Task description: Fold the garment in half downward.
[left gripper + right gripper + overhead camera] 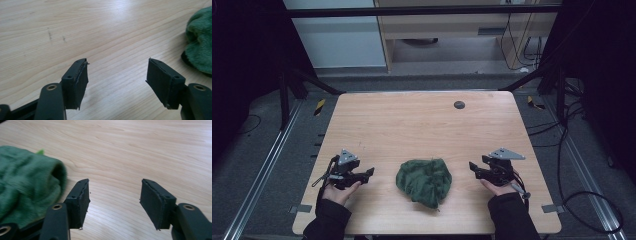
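Note:
A crumpled green fleece cloth (424, 181) lies in a heap near the front middle of the wooden table (412, 120). To its left, my left gripper (371, 172) rests low over the table, jaws open and empty; the cloth (200, 47) lies off to the right of its jaws in the left gripper view, apart from them (117, 72). On the cloth's other side my right gripper (472, 166) is open too, nothing between its pads; the cloth (27, 185) lies just left of its left jaw, with the gripper (113, 192) over bare wood.
A small dark round disc (459, 104) sits near the table's far edge. Black frame bars (422, 11) and cables (572, 200) surround the table. A person's hands and dark sleeves (328, 220) come in at the front edge.

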{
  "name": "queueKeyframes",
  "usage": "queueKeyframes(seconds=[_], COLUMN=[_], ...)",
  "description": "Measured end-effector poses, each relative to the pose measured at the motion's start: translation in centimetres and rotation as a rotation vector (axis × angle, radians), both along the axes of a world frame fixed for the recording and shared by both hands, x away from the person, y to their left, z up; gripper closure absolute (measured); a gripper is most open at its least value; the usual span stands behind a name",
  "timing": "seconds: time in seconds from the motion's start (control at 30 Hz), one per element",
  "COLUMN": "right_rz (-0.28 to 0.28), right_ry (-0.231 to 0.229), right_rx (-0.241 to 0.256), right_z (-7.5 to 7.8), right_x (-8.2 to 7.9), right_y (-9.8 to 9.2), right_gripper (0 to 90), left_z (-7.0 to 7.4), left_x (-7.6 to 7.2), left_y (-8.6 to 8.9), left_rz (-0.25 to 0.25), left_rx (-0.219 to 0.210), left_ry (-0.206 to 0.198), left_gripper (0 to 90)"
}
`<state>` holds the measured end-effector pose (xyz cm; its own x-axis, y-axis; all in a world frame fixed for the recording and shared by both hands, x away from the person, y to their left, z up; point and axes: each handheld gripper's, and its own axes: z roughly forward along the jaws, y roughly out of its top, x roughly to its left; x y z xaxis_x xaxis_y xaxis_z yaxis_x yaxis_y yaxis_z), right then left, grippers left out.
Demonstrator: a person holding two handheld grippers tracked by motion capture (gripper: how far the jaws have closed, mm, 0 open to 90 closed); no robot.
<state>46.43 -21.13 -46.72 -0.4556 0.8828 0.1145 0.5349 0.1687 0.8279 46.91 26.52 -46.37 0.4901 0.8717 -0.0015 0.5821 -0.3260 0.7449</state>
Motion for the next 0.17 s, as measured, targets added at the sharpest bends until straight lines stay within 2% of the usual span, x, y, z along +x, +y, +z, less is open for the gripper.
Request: queueKeyframes(seconds=[0.07,0.17], right_rz=[-0.024,-0.034], right_ry=[0.009,0.020], right_rx=[-0.027,-0.039], right_z=[-0.37,-0.62], right_x=[0.05,0.07], right_y=[-0.63,-0.94], right_gripper=[34.5,32.5], left_z=[-0.12,-0.19], left_x=[0.18,0.30], left_y=[0.47,0.70], left_rz=[0.020,0.026], left_rx=[0.002,0.006], left_ry=[-0.001,-0.001], left_gripper=[29.8,28.5])
